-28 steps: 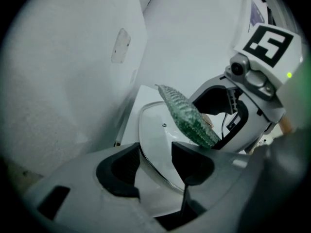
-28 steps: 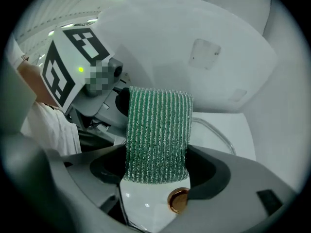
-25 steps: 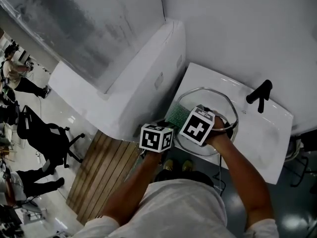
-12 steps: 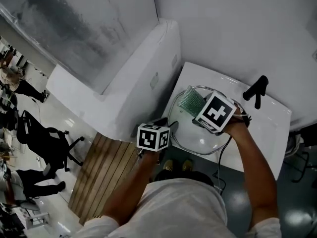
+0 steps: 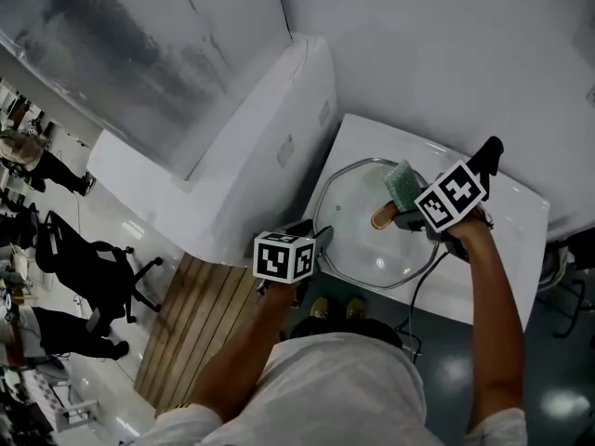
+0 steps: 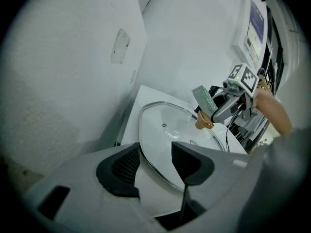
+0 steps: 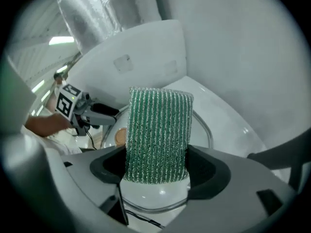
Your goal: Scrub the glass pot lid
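Glass pot lid (image 5: 364, 254) lies flat in white sink (image 5: 507, 249), filling the sink's left part, its metal rim close to the sink's left edge. Brown knob (image 5: 382, 217) at lid centre, facing up. Black faucet (image 5: 487, 163) at sink's far right edge, apart from the lid.

Left gripper (image 6: 155, 163): jaws spread, lid's near-left rim runs through the gap between them. Rim sits closer to the right jaw; no pinch visible, contact cannot be told. In the head view this gripper is at the lid's left rim, marker cube up, over the sink's left edge.

Right gripper (image 7: 156, 168): jaws clamped on green scrub sponge (image 7: 158, 132), gripping its lower end from both sides. Sponge stands upright out of the jaws, ribbed face toward the camera. In the head view the sponge is over the lid's far-right part, just beside the knob. The left gripper view shows it tilted and above the glass; whether its lower edge touches the lid cannot be told.

Background: wood-slat floor panel (image 5: 191, 328) at lower left, office chair (image 5: 88, 268) and people at far left.
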### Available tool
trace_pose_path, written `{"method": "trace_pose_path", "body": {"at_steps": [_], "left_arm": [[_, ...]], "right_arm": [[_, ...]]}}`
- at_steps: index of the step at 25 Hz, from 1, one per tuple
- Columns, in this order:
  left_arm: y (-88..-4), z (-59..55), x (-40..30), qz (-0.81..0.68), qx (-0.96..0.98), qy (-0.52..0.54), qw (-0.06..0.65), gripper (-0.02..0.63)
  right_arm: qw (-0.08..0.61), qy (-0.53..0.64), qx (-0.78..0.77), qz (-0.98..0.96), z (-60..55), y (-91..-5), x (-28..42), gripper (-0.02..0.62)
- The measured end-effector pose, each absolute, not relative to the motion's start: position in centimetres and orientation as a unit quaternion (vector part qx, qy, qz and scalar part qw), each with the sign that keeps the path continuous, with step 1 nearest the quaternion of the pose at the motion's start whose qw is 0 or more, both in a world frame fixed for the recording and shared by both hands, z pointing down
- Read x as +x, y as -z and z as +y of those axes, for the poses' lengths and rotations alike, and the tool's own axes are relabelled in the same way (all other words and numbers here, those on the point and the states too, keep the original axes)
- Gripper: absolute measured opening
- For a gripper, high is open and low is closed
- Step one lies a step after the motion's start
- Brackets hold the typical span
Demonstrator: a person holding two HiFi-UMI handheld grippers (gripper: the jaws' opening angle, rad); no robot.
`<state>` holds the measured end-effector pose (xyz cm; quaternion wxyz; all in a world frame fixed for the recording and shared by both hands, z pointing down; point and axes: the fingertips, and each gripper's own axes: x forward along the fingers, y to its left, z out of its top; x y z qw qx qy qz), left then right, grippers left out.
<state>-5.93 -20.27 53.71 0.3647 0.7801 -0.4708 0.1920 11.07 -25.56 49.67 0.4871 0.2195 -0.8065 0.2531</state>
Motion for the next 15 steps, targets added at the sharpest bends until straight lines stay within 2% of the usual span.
{"method": "trace_pose_path", "body": {"at_steps": [5,11,15], "left_arm": [[-53.7,-20.2,-6.0,-0.471,0.780,-0.193,0.365,0.216],[-53.8,-20.2,-5.9,-0.471,0.779,-0.192,0.366,0.216],[-53.8,-20.3,-6.0,-0.472,0.780,-0.191,0.365,0.216]], "right_arm": [[0.431,-0.315,0.234,-0.813,-25.3,-50.4,12.0,0.348],[0.403,-0.345,0.246,-0.811,-25.0,-51.6,13.1,0.348],[0.405,-0.320,0.257,-0.817,-24.6,-51.0,13.3,0.348]]}}
